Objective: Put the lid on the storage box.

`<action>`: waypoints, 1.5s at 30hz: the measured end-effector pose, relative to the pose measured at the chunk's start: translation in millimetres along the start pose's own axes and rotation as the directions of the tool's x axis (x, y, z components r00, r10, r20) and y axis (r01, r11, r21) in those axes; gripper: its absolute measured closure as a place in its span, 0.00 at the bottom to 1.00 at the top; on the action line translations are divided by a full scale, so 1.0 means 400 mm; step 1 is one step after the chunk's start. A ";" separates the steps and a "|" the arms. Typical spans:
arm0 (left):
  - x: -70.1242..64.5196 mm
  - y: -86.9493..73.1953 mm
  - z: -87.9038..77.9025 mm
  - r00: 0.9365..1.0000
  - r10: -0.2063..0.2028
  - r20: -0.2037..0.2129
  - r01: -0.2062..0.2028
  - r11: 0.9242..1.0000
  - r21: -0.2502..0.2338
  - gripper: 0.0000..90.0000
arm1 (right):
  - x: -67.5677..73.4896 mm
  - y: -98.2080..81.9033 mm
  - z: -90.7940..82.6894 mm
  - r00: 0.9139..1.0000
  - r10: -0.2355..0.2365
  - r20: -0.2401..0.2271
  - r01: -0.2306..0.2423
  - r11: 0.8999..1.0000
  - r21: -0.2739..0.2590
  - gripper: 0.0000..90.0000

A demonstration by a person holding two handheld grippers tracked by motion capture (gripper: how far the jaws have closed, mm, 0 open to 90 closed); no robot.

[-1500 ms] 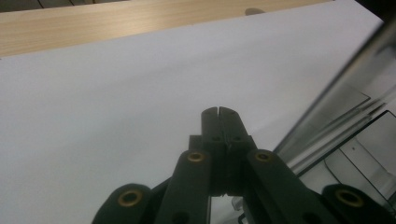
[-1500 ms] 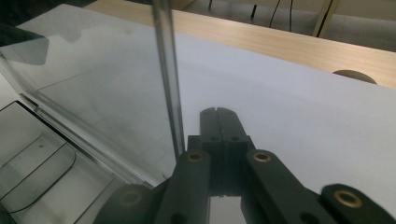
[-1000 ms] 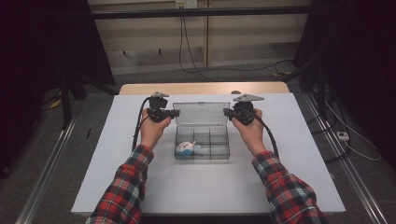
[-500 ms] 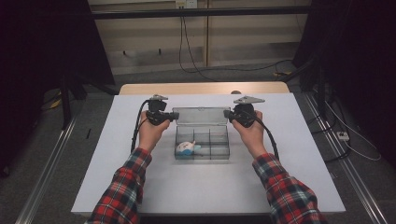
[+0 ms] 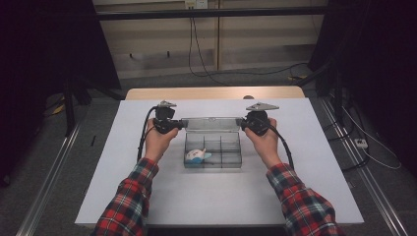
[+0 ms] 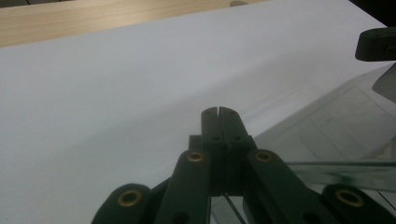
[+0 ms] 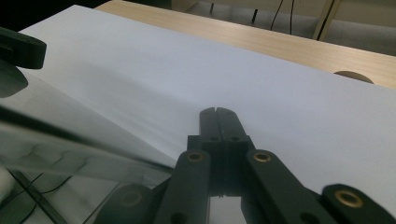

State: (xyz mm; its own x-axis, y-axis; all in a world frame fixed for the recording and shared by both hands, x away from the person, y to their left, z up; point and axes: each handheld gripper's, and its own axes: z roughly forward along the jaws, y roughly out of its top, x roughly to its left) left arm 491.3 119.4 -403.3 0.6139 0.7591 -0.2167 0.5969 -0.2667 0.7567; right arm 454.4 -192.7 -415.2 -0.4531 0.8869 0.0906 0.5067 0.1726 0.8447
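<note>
A clear plastic compartment box (image 5: 212, 152) sits mid-table with its lid (image 5: 210, 125) raised at the far side. A small white and blue toy (image 5: 196, 155) lies in the box's front left compartment. My left gripper (image 5: 182, 124) is at the lid's left end and my right gripper (image 5: 240, 123) at its right end. Its jaws closed together, the left gripper (image 6: 218, 111) has the lid (image 6: 336, 126) just to its right. The right gripper (image 7: 217, 112) is shut too, the lid (image 7: 56, 126) to its left. Nothing shows between either pair of tips.
A white sheet (image 5: 305, 187) covers the table, with a wooden strip (image 5: 211, 92) bare along the far edge. A small round mark (image 7: 353, 76) sits in that wood. Cables trail from both grippers toward the person's plaid sleeves.
</note>
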 end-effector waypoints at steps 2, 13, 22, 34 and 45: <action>0.003 -0.002 -0.002 1.000 0.000 0.000 0.000 1.000 0.009 1.00 | 0.001 0.000 0.000 1.000 0.000 0.001 0.000 1.000 0.000 1.00; 0.020 -0.022 -0.026 1.000 -0.001 0.001 0.001 1.000 0.030 1.00 | 0.002 -0.001 -0.001 1.000 0.002 0.004 -0.002 1.000 -0.003 1.00; 0.015 -0.040 -0.047 0.999 0.029 0.022 -0.030 0.998 0.058 1.00 | 0.003 -0.001 -0.002 1.000 0.002 0.006 -0.002 1.000 -0.004 1.00; -0.002 -0.058 -0.059 0.996 0.041 0.078 -0.047 0.996 0.080 1.00 | 0.005 -0.001 -0.005 1.000 -0.003 0.007 0.003 1.000 -0.003 1.00; -0.022 -0.057 -0.073 0.990 0.054 0.133 -0.062 0.996 0.061 1.00 | 0.008 -0.015 -0.008 1.000 0.000 0.008 0.000 1.000 -0.003 1.00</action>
State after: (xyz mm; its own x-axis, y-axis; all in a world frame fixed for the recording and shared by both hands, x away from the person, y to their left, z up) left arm 457.0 136.1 -400.7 0.7080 0.6583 -0.2557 0.5881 -0.3492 0.7295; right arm 447.6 -192.5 -418.1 -0.4476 0.8901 0.0862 0.5042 0.1716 0.8464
